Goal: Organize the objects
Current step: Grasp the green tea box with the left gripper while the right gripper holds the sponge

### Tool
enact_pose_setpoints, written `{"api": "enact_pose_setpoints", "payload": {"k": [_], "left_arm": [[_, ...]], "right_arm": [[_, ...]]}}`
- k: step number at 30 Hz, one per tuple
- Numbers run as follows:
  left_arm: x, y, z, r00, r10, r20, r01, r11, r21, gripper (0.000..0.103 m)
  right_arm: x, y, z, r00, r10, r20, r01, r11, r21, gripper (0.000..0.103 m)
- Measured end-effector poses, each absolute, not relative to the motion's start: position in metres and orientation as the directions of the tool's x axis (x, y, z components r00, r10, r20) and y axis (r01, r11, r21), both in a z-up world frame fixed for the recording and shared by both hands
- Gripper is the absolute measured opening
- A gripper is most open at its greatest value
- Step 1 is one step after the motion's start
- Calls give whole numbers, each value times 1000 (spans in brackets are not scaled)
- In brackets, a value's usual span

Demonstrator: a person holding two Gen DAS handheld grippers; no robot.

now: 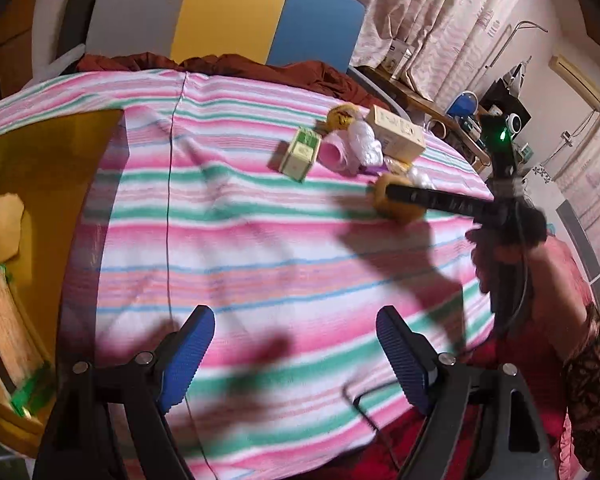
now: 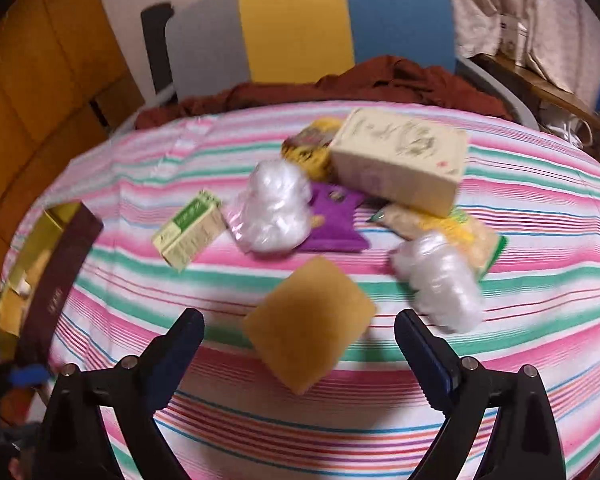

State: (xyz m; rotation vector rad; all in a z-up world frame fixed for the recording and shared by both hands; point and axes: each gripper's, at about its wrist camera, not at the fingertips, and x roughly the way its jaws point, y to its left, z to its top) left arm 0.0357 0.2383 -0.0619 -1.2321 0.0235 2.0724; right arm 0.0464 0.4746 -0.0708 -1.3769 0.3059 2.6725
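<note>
A tan square sponge (image 2: 312,328) lies on the striped cloth between the fingers of my right gripper (image 2: 300,318), which stands open with gaps on both sides of it. In the left wrist view one black right finger (image 1: 432,200) reaches over that sponge (image 1: 396,208). Behind it lie a small green box (image 2: 188,232), two clear plastic bundles (image 2: 276,208), a purple packet (image 2: 336,220), a big cream box (image 2: 400,164) and yellow packets (image 2: 312,152). My left gripper (image 1: 296,344) hangs open over bare cloth, with nothing between its blue pads.
An open gold box with a maroon side (image 2: 60,264) sits at the cloth's left edge and fills the left of the left wrist view (image 1: 40,184). A grey, yellow and blue chair back (image 2: 300,28) and rust-red fabric (image 2: 380,80) stand behind. A person's arm (image 1: 560,288) is at right.
</note>
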Motion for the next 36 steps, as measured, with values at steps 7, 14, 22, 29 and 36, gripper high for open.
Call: {"api": "enact_pose_setpoints", "payload": {"k": [7,14,22,29,36], "left_arm": [[9,262,-58,-296,554,-778,-590,-747,-306,85],[-25,309,-57,-336,514,-789,-618,-753,-227,85],[-71,368,-76,-351,454,-819,-629,-762,-153,85],[-90,391,-98,-372,412,-832,-618,-779,-109,83],[-77,375,-99,-432,418,-799,-630,-774,-64,31]], "right_arm": [[44,488,-80,-566,10,-825,-229,-963,145,66],[54,494,-64,-575,-84,-814,-207,-947,245,59],[52,493,-76,-526,-94,-846,-215,-947,239,59],[50,495,-77,-527,-101,-844,-222,-942,252,60],[49,498,-78,-538,-107,-836,-228,-936,267,60]]}}
